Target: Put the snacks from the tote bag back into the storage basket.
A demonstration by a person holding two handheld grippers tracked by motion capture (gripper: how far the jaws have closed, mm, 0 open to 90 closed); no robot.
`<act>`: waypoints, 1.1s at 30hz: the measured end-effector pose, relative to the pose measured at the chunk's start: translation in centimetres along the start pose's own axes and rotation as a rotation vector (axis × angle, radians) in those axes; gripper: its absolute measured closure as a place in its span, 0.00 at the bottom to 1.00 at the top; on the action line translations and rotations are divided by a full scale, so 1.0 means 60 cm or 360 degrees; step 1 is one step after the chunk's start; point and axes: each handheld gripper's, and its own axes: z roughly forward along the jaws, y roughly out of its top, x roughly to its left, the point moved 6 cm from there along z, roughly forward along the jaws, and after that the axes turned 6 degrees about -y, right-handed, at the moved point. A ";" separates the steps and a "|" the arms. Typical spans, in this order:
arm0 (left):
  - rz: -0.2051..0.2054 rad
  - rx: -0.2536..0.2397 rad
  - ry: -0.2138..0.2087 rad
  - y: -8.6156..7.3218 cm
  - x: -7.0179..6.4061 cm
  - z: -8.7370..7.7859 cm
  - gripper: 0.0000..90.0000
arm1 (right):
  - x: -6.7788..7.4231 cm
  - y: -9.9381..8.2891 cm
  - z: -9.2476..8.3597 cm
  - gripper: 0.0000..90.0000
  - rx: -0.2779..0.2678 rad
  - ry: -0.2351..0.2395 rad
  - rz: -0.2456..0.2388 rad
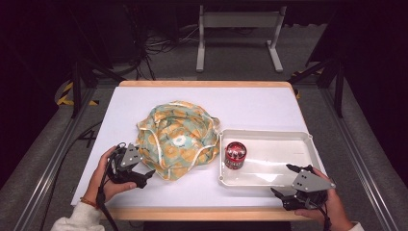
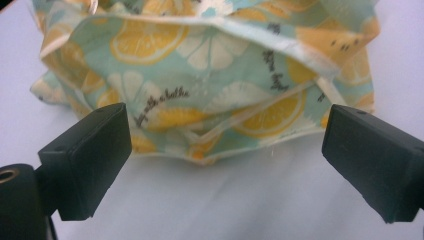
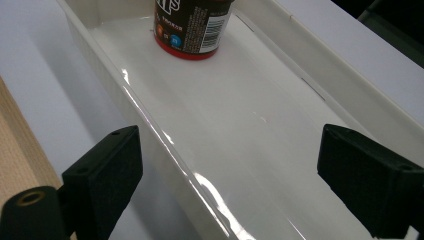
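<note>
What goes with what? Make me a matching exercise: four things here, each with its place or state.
1. fabric bag
2. red can
3. left gripper
4. right gripper

a. upright in the white tray's left end
b. open, at the tray's near right corner
c. crumpled on the table, left of the tray
d. open, at the bag's near edge

Pairs: 1-c, 2-a, 3-d, 4-b

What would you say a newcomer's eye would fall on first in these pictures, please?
Probably the crumpled lemon-print cloth bag in the middle of the white table, bright against the dark room. Next, the red can standing upright at the left end of the white tray beside the bag. The left claw sits open just short of the bag's near edge, and the right claw is open at the tray's near right corner.
</note>
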 end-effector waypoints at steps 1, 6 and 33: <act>-0.0014 -0.0009 0.0001 -0.004 0.002 -0.001 0.07 | 0.000 0.001 0.000 0.13 -0.0001 0.0001 0.0002; -0.0082 -0.0046 0.0004 -0.024 0.011 -0.006 0.07 | 0.001 0.002 0.002 0.13 -0.0001 0.0009 -0.0007; -0.0267 -0.0289 -0.0003 -0.075 -0.014 -0.022 0.06 | -0.008 0.008 0.009 0.13 -0.0014 0.0000 0.0006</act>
